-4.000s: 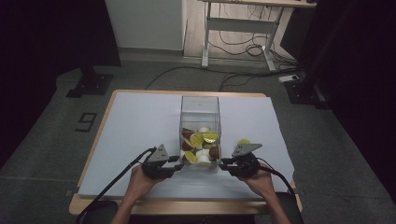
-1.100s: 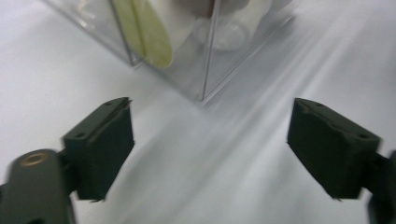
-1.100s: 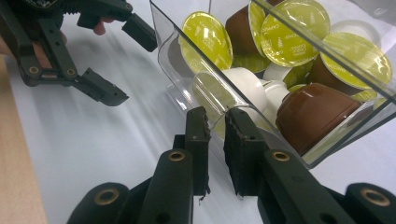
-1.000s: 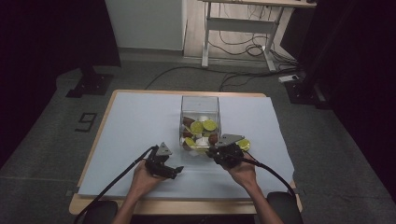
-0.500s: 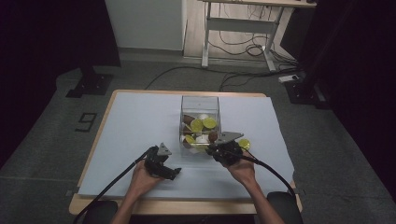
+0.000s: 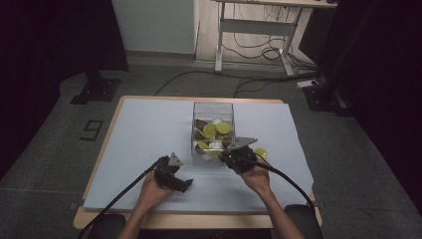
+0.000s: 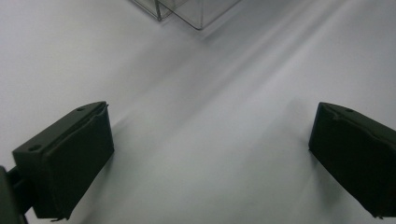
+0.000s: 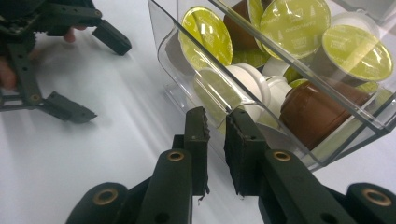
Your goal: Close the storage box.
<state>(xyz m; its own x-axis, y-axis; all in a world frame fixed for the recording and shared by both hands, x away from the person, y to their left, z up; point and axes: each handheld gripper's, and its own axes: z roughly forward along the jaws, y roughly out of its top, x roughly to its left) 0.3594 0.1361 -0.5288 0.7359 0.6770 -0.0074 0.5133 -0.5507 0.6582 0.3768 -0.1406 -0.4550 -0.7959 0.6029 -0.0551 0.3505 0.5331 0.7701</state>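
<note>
The clear plastic box (image 6: 213, 130) is sitting mid-table, its near wall being pinched by the closed jaws of the right gripper (image 8: 215, 122). The box is judged stiff, slick and light; its thin rim is best gripped. Lime, brown and white coffee capsules (image 8: 299, 23) are being held inside; one lime capsule (image 6: 261, 152) is lying at its 4 o'clock. The left gripper (image 7: 210, 154) is hanging wide open, empty, at 7 o'clock.

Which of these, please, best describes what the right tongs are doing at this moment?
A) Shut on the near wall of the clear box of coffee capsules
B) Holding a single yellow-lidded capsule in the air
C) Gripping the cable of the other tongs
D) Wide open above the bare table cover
A: in the right gripper view the right tongs pinch the near wall of the clear box, with coffee capsules inside it.
</note>
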